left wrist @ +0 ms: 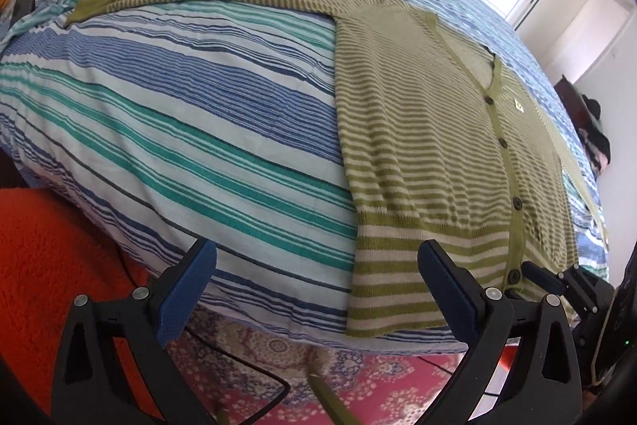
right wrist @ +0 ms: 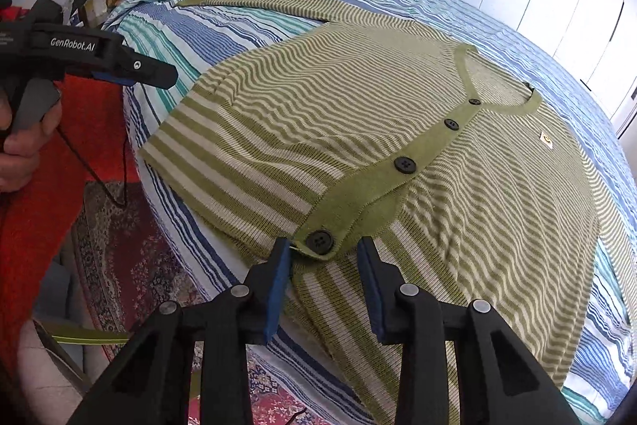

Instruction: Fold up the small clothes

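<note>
1. Right gripper (right wrist: pixel 324 253): blue-padded jaws apart, straddling the bottom button corner of the green-and-cream striped knit cardigan (right wrist: pixel 358 130); pads not yet pressing.
2. Left gripper (left wrist: pixel 316 255): jaws wide apart, empty, over the hem's left corner.
3. Cardigan: spread flat at the near edge of the blue-and-teal striped bedsheet (left wrist: pixel 179 98).
4. Risk: pinching only the placket, so the hem droops off the edge.
5. Surroundings: orange shaggy rug (left wrist: pixel 47 257), black cable (right wrist: pixel 93 170); nothing obstructing.

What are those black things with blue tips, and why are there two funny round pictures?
They are tongs that a person squeezes by hand, one in each hand. Each has a tiny camera looking along its tips, so you get two pictures. The left tongs are wide open above the edge of a striped bed cover. A green striped cardigan lies flat on it. The right tongs sit around its bottom button, with the blue tips not yet pinching it.
</note>
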